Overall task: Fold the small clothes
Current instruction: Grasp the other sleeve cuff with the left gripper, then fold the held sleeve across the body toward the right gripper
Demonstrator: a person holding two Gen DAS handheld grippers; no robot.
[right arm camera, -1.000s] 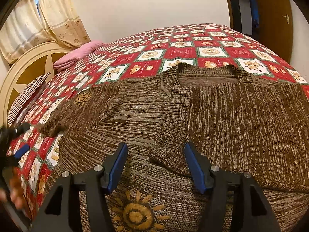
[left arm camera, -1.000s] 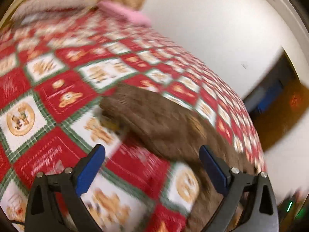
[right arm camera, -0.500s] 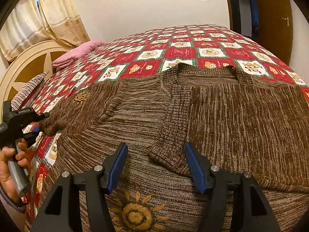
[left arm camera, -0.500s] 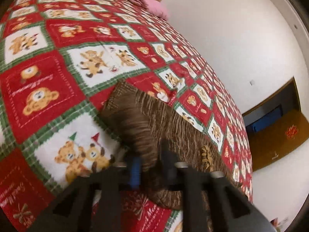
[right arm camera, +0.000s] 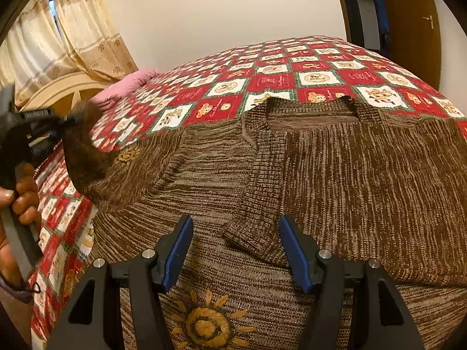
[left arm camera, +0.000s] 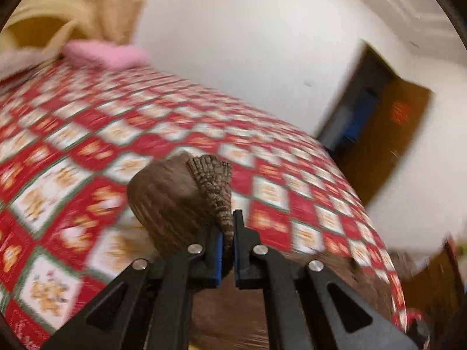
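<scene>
A brown knitted sweater point(right arm camera: 335, 175) with embroidered yellow suns lies spread on the bed. My left gripper point(left arm camera: 227, 233) is shut on the ribbed cuff of the sweater's sleeve point(left arm camera: 216, 192) and holds it lifted off the bed; in the right wrist view the left gripper point(right arm camera: 55, 124) appears at the far left with the raised sleeve point(right arm camera: 84, 151) hanging from it. My right gripper point(right arm camera: 235, 248) is open and empty, hovering over the folded-in other sleeve's cuff point(right arm camera: 256, 233) on the sweater's body.
A red, white and green bear-patterned quilt point(right arm camera: 292, 78) covers the bed. A pink pillow point(right arm camera: 125, 87) and cream headboard point(right arm camera: 67, 87) are at the far left, curtains point(right arm camera: 67, 29) behind. A dark wooden door point(right arm camera: 408, 23) stands at the right.
My left gripper closed on the sleeve cuff and has lifted it up off the quilt, swinging fast. My right gripper has stayed still and open.
</scene>
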